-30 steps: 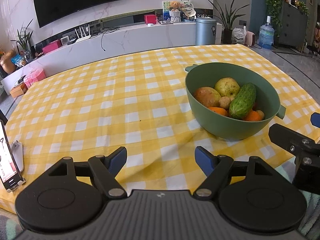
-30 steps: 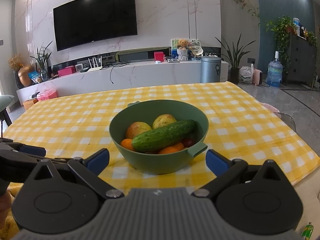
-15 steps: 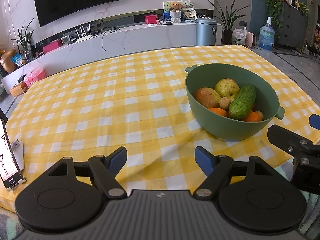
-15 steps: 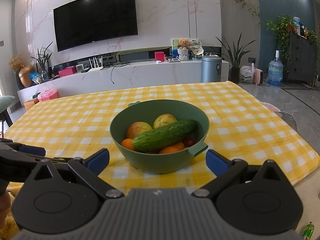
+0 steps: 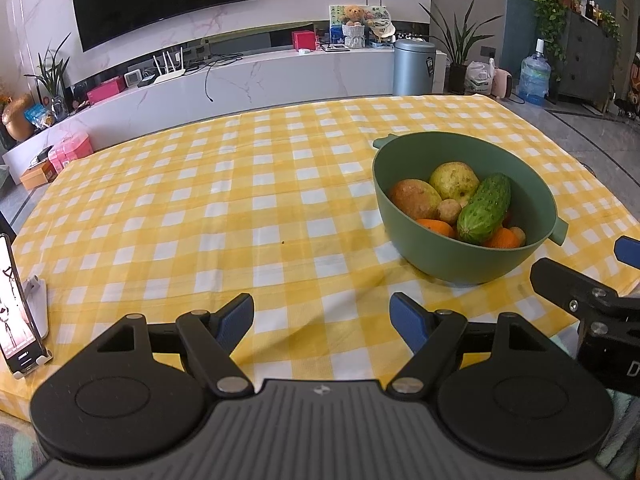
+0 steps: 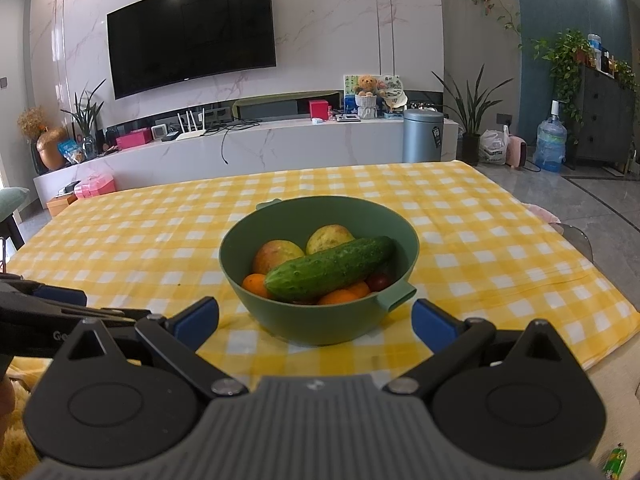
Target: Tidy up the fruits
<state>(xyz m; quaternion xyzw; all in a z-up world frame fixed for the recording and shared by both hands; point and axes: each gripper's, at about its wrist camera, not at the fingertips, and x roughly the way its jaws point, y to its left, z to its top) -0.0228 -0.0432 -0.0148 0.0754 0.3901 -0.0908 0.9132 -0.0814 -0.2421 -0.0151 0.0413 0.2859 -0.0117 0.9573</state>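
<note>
Facing the worktop (image 5: 240, 208), you hold the left hand-held gripper (image 5: 322, 314) low over the near edge of the yellow-and-white checked cloth, its blue-padded fingers (image 5: 236, 314) set wide apart with nothing between them. Your right hand-held gripper (image 6: 314, 322) is likewise spread wide and empty, aimed straight at the green bowl (image 6: 320, 320), which sits just ahead of the fingertips without touching them.

The green bowl stands upright on the cloth, to the right of centre in the left wrist view (image 5: 468, 260). It has a small tab handle on the near right rim and another on the far rim. Inside it:

- a cucumber (image 6: 330, 268) lies across the top of the pile, tilted;
- a reddish-yellow mango (image 6: 276, 254) and a yellow-green pear (image 6: 328, 238) rest behind the cucumber, touching each other;
- oranges (image 6: 256, 284) sit beneath the cucumber at the front;
- a small dark red fruit (image 6: 379, 280) lies near the right wall.

A phone on a stand (image 5: 16, 312) stands at the far left edge of the worktop, well apart from the bowl. Part of your right hand-held gripper shows at the right edge of the left wrist view.
</note>
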